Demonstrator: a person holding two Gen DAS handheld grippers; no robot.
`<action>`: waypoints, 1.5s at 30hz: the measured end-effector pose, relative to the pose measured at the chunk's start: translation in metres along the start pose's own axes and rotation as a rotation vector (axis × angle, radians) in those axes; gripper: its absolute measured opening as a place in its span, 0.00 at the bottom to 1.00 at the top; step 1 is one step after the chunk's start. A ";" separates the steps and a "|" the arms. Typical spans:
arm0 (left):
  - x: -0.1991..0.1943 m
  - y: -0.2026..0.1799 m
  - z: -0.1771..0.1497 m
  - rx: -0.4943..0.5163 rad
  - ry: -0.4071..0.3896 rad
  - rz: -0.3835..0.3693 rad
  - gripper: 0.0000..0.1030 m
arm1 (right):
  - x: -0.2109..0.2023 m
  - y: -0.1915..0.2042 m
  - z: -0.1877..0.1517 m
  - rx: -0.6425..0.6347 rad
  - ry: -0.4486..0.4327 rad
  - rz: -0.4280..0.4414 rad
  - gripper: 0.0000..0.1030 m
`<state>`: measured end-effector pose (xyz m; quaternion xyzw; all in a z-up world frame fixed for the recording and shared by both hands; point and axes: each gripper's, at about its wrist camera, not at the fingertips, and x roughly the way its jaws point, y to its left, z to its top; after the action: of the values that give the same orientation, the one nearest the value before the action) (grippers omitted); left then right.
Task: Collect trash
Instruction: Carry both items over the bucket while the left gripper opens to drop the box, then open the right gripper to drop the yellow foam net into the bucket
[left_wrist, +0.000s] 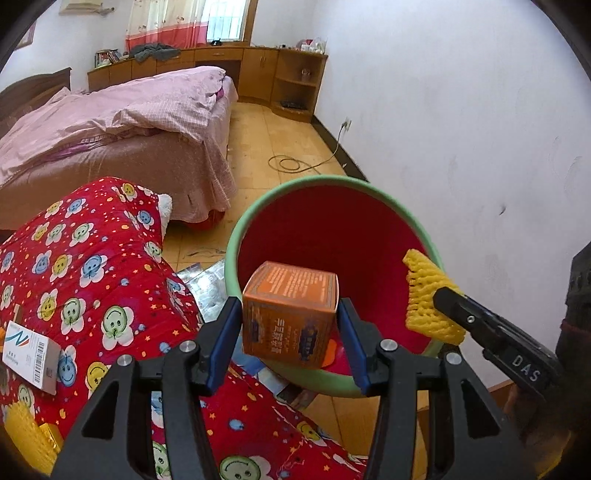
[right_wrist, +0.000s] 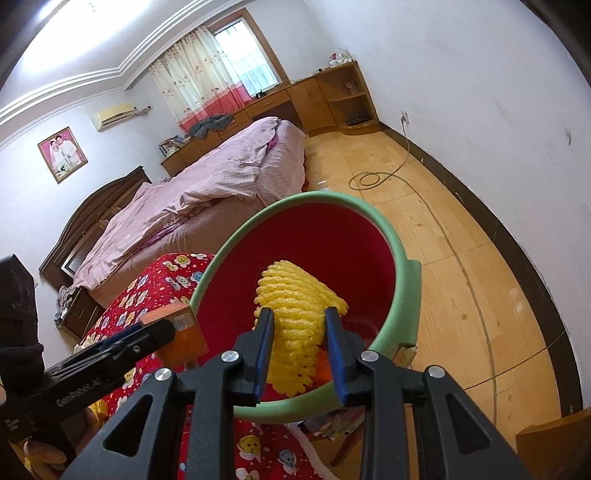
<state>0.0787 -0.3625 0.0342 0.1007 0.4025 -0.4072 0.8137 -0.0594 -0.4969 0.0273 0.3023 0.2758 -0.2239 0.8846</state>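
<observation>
Bin, green rim and red inside, taken as landmark. Left gripper clamps orange box over bin mouth, near its front rim. Right gripper pinches yellow foam net above bin's right rim. Red patterned quilt lies left of bin.

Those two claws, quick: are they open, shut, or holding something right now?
Left gripper: shut on the orange box, over the green bin.
Right gripper: shut on the yellow foam net, over the same bin.
</observation>
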 end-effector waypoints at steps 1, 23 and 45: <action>0.002 0.000 0.000 -0.002 0.005 0.007 0.51 | 0.001 -0.001 0.000 0.002 0.002 -0.002 0.31; -0.017 0.013 0.000 -0.051 -0.044 0.015 0.54 | 0.003 -0.002 0.000 0.038 -0.005 0.010 0.54; -0.093 0.096 -0.054 -0.251 -0.064 0.165 0.54 | -0.014 0.057 -0.022 -0.053 0.021 0.108 0.67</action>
<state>0.0878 -0.2199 0.0514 0.0178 0.4145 -0.2883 0.8630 -0.0454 -0.4382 0.0443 0.2955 0.2740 -0.1654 0.9001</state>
